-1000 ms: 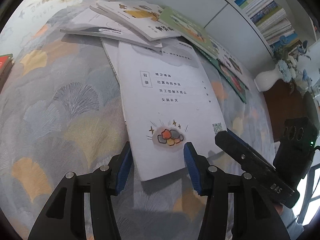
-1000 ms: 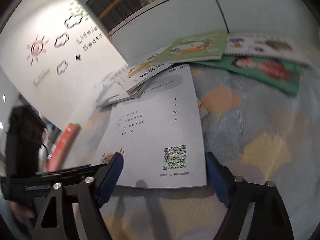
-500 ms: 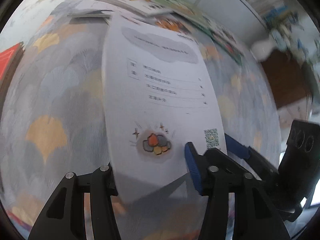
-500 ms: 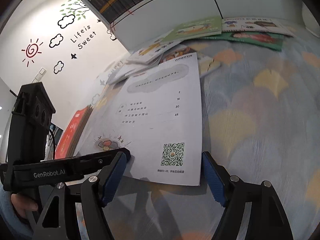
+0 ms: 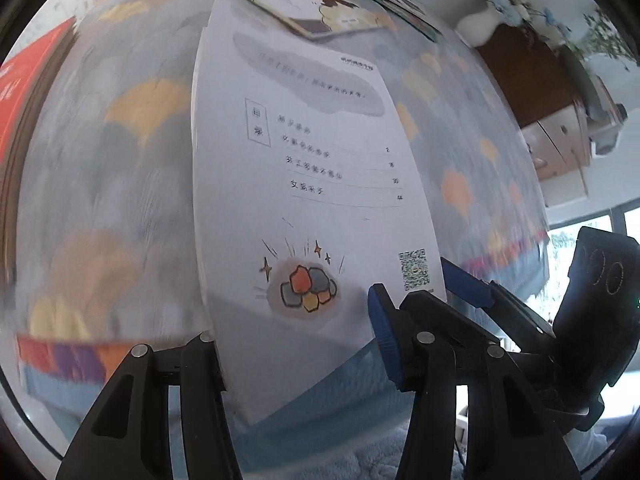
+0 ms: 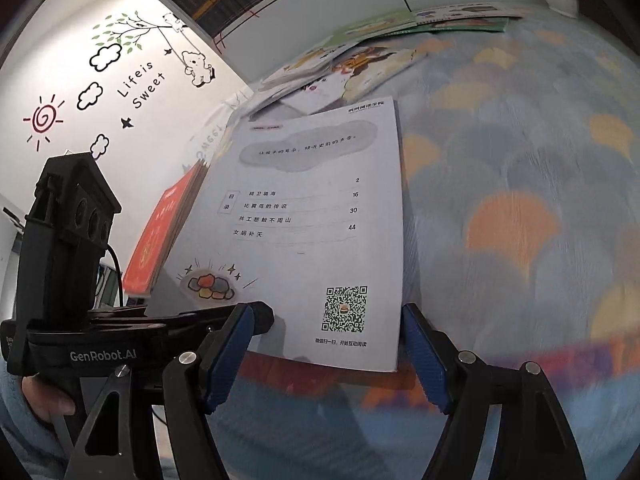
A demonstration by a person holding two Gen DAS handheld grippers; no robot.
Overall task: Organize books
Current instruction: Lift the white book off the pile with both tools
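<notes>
A thin white booklet [image 5: 304,184] with a contents list, a stone drawing and a QR code is lifted off the patterned tablecloth, its near edge past the table's front. It also shows in the right wrist view [image 6: 312,232]. My left gripper [image 5: 296,328] straddles the booklet's near edge, and the page hides its left finger pad, so its grip is unclear. In the right wrist view the left gripper [image 6: 256,316] reaches the booklet's near left corner. My right gripper [image 6: 328,356] is open, one jaw on each side of the booklet's near edge, not touching it.
Several picture books [image 6: 360,60] lie scattered at the table's far side, below a white bookshelf [image 6: 304,4]. A red book stack [image 6: 164,228] lies at the table's left. A white vase [image 5: 480,26] stands on a brown cabinet [image 5: 532,76] to the right.
The booklet has been pulled toward the table's near edge and raised off the cloth. Both grippers moved back with it. The picture book that lay under it is now uncovered.
</notes>
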